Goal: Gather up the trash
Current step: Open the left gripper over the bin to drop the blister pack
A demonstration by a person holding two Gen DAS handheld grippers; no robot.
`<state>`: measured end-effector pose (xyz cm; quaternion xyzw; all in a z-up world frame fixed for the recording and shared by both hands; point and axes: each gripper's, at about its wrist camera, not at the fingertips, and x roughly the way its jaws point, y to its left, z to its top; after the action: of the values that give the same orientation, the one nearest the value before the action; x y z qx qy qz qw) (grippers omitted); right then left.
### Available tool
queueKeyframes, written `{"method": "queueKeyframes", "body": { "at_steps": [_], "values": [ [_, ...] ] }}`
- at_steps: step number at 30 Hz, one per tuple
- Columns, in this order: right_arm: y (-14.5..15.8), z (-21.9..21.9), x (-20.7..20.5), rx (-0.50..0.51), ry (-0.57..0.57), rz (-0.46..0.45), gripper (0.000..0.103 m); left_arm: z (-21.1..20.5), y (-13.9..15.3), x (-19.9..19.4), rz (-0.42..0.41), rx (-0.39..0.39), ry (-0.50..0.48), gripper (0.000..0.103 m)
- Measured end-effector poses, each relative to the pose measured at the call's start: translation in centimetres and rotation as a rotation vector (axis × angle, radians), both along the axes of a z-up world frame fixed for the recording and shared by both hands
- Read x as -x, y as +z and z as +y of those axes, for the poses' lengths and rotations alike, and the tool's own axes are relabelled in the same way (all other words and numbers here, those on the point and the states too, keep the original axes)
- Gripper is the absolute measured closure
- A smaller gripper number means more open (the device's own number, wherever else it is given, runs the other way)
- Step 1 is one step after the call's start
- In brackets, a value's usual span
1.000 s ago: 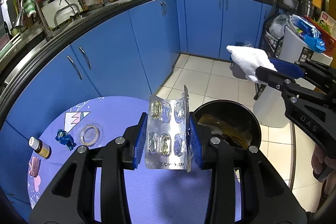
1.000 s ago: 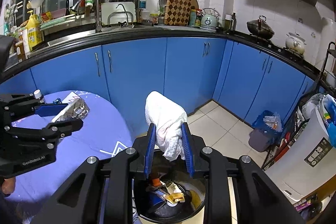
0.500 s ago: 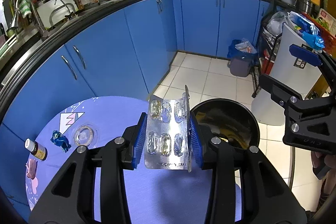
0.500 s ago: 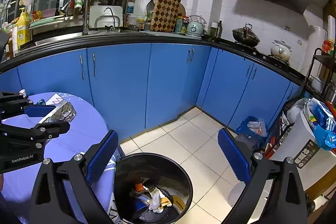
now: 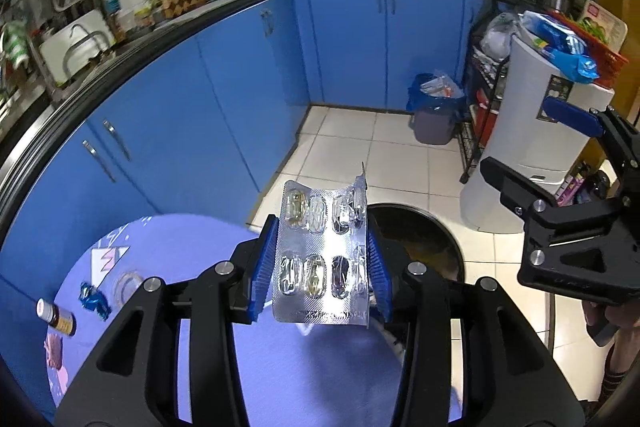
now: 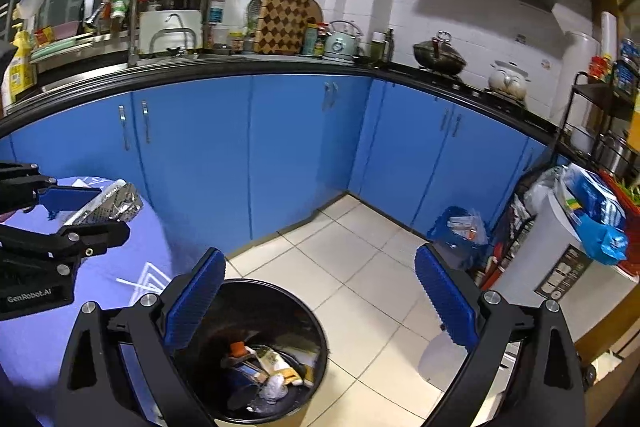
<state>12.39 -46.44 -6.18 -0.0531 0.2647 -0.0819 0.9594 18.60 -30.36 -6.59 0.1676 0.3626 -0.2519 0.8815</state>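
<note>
The left gripper (image 5: 322, 263) is holding a silver blister pack (image 5: 320, 259) upright between its blue pads (image 5: 264, 263), and its jaws are opening slightly around the pack while both edges are still sitting against the pads. The pack is hanging over the edge of the purple table (image 5: 312, 379), just beside the black trash bin (image 5: 436, 239). The right gripper (image 6: 320, 303) is hovering above that bin (image 6: 308, 319) with its fingers (image 6: 192, 299) spread wide and gripping nothing. Crumpled scraps (image 6: 264, 371) are lying inside the bin.
</note>
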Motion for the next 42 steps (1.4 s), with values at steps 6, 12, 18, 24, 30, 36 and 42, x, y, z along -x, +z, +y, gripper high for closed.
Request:
{"method": "queueKeyframes", "body": {
  "at_steps": [6,12,18,24,30,36,42],
  "values": [
    [0.1,-2.4,1.1,0.041,-0.086,-0.014,0.010,-2.6,0.4,0.1,-0.019,-0.009,-0.043,0.059],
    [0.2,-5.0,2.1,0.025,-0.139,-0.024,0.010,-4.5,0.5,-0.2,-0.014,-0.003,-0.062,0.058],
    [0.2,-6.8,2.9,0.003,-0.174,-0.031,0.010,-5.4,0.7,-0.5,-0.047,-0.008,-0.036,0.003],
    [0.0,-6.9,3.2,-0.026,-0.164,-0.027,0.010,-4.5,0.4,-1.7,-0.002,0.000,0.017,0.003],
    [0.5,-5.9,3.4,-0.054,-0.129,-0.033,0.010,-3.4,0.8,-1.4,0.001,0.014,0.038,0.003],
    [1.6,-4.0,3.8,-0.033,-0.091,-0.041,0.010,-1.8,1.7,-0.7,-0.012,0.028,0.064,0.003],
    [3.1,-1.8,4.0,-0.014,-0.052,-0.056,0.010,0.8,2.7,-0.2,-0.027,0.047,0.104,0.003]
  ]
}}
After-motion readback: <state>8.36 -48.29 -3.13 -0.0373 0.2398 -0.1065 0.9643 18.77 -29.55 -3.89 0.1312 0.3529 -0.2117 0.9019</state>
